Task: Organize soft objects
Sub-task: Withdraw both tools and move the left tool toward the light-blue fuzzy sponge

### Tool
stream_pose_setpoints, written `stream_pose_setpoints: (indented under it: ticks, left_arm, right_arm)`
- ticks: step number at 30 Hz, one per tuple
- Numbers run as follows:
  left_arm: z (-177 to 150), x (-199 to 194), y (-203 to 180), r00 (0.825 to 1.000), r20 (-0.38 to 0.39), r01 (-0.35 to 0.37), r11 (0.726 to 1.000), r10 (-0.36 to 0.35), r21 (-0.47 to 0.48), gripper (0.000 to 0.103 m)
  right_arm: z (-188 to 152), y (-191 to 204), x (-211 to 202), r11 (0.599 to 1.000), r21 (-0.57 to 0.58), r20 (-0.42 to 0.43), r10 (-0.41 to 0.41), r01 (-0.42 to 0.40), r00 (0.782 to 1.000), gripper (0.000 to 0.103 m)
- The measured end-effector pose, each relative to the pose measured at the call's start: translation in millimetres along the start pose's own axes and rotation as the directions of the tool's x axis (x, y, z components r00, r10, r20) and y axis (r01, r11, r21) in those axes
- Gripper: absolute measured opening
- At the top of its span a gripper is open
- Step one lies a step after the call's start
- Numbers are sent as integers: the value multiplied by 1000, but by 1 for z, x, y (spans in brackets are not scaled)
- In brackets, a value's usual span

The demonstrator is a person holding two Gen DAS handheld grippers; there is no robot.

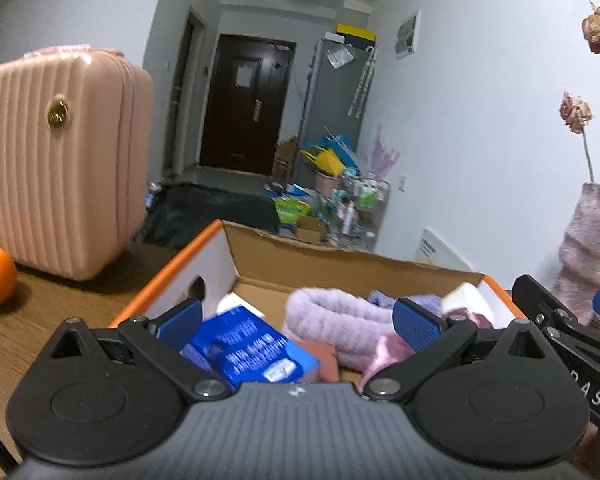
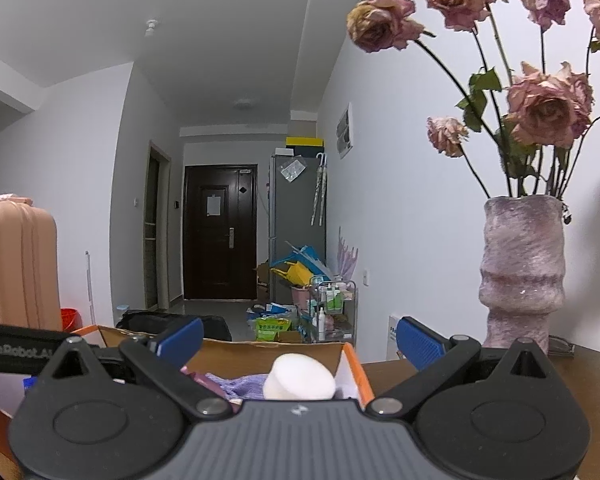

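A fluffy lilac slipper (image 1: 332,320) lies inside the cardboard box (image 1: 340,264) on the table (image 1: 60,312), beside a blue packet (image 1: 244,348) and a white roll (image 2: 300,378). The left gripper (image 1: 298,320) and right gripper (image 2: 298,338) are both spread, holding nothing, above the box.

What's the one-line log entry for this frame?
left gripper: open, empty | right gripper: open, empty | both over cardboard box | inside: purple slipper

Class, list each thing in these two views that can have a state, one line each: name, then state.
left gripper: open, holding nothing
right gripper: open, holding nothing
cardboard box: open, filled with soft things
pink suitcase: shut, upright
front door: shut
roses: dried, standing in vase
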State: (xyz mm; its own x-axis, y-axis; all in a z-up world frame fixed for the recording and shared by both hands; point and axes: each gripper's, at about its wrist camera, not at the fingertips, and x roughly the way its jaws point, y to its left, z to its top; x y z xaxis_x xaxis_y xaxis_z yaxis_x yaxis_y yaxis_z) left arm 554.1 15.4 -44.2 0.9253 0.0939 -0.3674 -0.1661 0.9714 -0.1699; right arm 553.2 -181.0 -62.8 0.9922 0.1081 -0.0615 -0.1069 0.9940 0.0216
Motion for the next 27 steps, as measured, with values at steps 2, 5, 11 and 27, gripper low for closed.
stream_pose_setpoints:
  ticks: [2,5,11,27]
  left_arm:
    - [-3,-2,-1,1000,-8,15,1000,-15,2,103]
    - [-7,-7,-3,1000,-10,28,999,-28,15,103]
    - [-14,-19,-6,998,-28,53,998,-52,35,103]
    - [-26,-73,6,999,11,34,999,-34,30,103]
  right_arm:
    - [0,-3,-3,1000,1,0,-6,6,1000,103]
    - [0,-8,-9,1000,6,-1,-13,13,1000,103]
    - [0,-14,-22,1000,9,-5,-23,23,1000,103]
    - [-2,-28,-80,999,13,-22,-42,42,999,103]
